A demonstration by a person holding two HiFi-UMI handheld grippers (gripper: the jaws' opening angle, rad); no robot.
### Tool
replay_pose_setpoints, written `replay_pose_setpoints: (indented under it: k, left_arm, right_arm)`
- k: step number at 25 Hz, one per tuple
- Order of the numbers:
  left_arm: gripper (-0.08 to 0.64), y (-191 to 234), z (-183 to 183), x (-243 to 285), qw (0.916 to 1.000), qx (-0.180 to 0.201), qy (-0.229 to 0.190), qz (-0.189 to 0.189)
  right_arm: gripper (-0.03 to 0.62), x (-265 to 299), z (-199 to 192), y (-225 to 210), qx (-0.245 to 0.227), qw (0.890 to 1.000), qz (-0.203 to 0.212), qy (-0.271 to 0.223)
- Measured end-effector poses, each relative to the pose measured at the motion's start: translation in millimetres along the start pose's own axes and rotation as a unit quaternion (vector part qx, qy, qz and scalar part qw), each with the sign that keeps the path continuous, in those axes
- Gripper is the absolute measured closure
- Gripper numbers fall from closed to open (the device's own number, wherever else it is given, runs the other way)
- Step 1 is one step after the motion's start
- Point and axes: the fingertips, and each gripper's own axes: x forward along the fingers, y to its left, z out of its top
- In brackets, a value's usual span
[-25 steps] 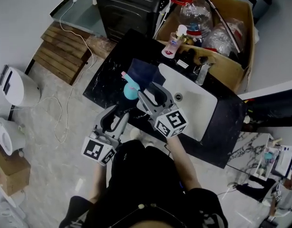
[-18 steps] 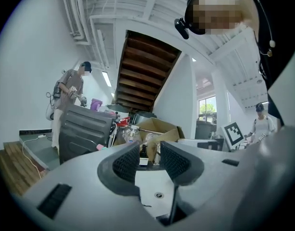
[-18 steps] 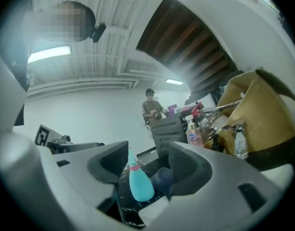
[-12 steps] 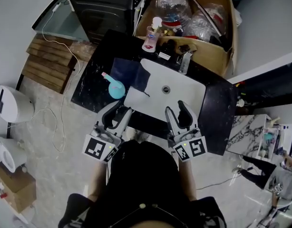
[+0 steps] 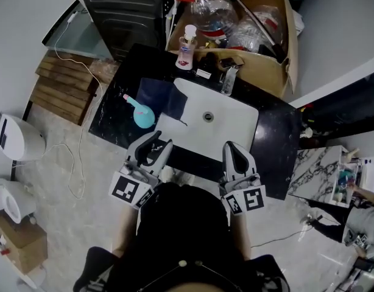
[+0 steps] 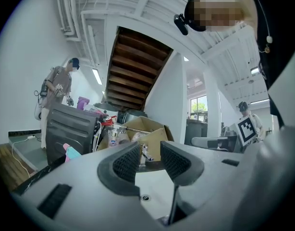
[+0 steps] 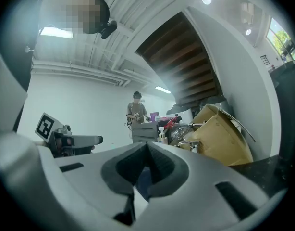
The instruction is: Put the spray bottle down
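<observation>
Place: open workshop or test hall, staged with a washbasin set-up.
Worktop: black marbled slab (image 5: 114,114) with an inset white sink (image 5: 226,123) and a tap (image 5: 228,78).
Clutter: cardboard box (image 5: 266,78) of plastic bottles behind the sink; wooden pallet (image 5: 59,87) on a pale stone floor (image 5: 95,187).
Overhead: white exposed ceiling with pipes (image 6: 66,13); underside of a wooden staircase (image 6: 138,69).
People: person (image 6: 56,88) standing at equipment further back.

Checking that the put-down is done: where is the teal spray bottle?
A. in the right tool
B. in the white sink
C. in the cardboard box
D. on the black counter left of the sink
D: the spray bottle sits on the black counter beside the blue cloth, left of the sink.
</observation>
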Motion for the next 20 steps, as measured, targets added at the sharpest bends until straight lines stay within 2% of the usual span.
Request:
replay_pose_setpoints:
  k: [12,20]
  left_arm:
    - [0.426,-5.4,2.9,7.1,1.0,0.008,0.002,-0.004]
    - [0.426,-1.9,0.8,5.6,1.0,0.002,0.002,0.004]
  right_arm:
    - [0.589,1.1,6.2,-1.6,0.015,1.0,0.008,-0.005]
    - [0.589,-3.6,0.1,-14.8,0.02,1.0,-0.013,0.007]
